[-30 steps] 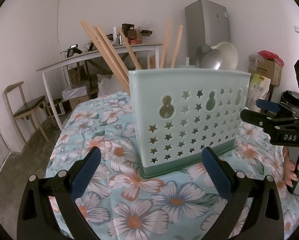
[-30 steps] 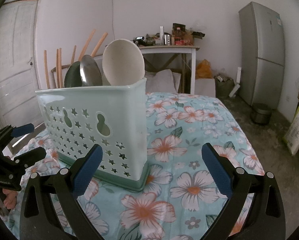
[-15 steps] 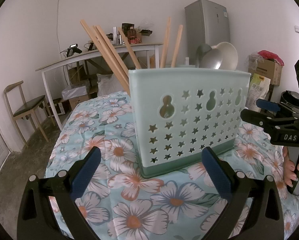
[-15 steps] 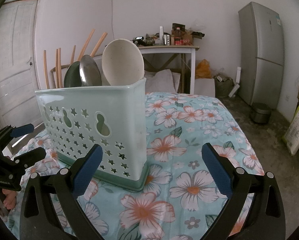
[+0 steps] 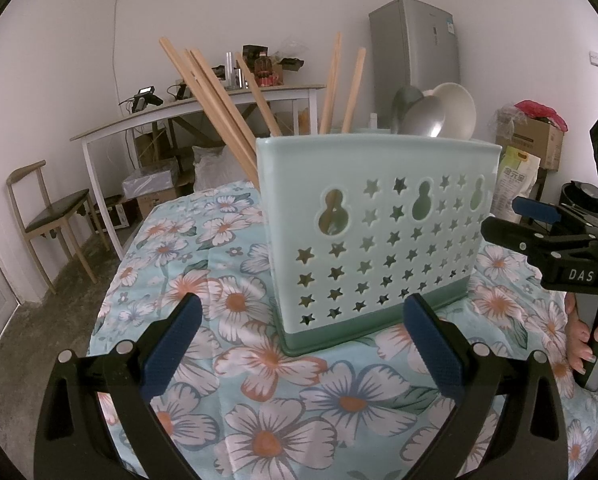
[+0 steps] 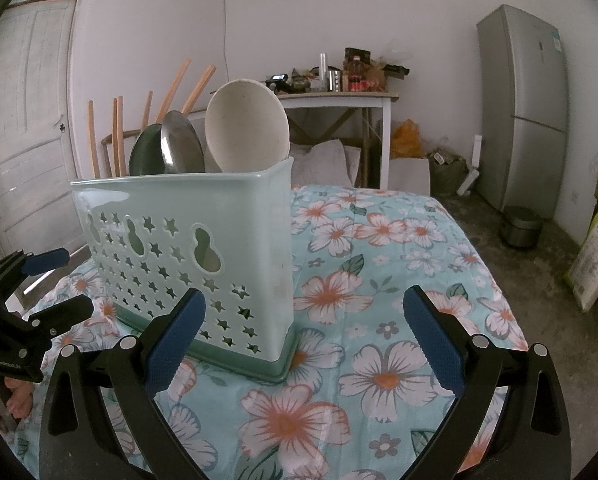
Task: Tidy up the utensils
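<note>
A pale green utensil holder [image 5: 379,232] with star cut-outs stands upright on the floral tablecloth [image 5: 259,400]; it also shows in the right wrist view [image 6: 187,248]. Several wooden chopsticks [image 5: 215,96] stick up from its one end, and a white spoon [image 6: 245,126], a steel spoon [image 6: 181,142] and a dark green spoon [image 6: 147,152] from the other. My left gripper [image 5: 299,344] is open and empty just in front of the holder. My right gripper [image 6: 303,340] is open and empty near the holder's end.
The right gripper [image 5: 547,236] shows at the right edge of the left wrist view, the left gripper [image 6: 31,292] at the left edge of the right wrist view. Behind stand a white table [image 5: 195,108], a chair [image 5: 51,216], a fridge [image 6: 519,108] and boxes [image 5: 531,136].
</note>
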A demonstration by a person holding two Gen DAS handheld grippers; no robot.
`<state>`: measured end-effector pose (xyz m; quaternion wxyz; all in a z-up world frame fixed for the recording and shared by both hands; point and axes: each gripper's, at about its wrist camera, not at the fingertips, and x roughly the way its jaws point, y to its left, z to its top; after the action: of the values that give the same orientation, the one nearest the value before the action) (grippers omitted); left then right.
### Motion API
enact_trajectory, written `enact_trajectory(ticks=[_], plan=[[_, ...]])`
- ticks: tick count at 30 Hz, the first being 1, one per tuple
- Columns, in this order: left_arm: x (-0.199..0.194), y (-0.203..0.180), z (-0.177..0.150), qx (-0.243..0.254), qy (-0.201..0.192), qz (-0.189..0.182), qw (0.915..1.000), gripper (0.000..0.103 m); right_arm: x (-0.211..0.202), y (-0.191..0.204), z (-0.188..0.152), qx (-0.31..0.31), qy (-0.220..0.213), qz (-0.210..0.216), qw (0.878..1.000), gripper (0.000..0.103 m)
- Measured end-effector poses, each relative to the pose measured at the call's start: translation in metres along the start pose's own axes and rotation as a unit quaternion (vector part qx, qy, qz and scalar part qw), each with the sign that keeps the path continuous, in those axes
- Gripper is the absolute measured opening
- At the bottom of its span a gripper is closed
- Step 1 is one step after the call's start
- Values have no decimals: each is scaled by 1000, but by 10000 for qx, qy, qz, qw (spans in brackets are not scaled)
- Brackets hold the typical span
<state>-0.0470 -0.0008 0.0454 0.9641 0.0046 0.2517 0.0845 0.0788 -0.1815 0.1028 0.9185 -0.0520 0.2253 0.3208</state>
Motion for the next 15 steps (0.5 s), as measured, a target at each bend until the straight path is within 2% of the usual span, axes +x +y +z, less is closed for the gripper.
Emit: enact_trajectory(ticks=[15], plan=[[1, 2, -2, -10, 6, -9, 10000, 99, 0, 0, 0, -4, -2, 0, 10000, 95]])
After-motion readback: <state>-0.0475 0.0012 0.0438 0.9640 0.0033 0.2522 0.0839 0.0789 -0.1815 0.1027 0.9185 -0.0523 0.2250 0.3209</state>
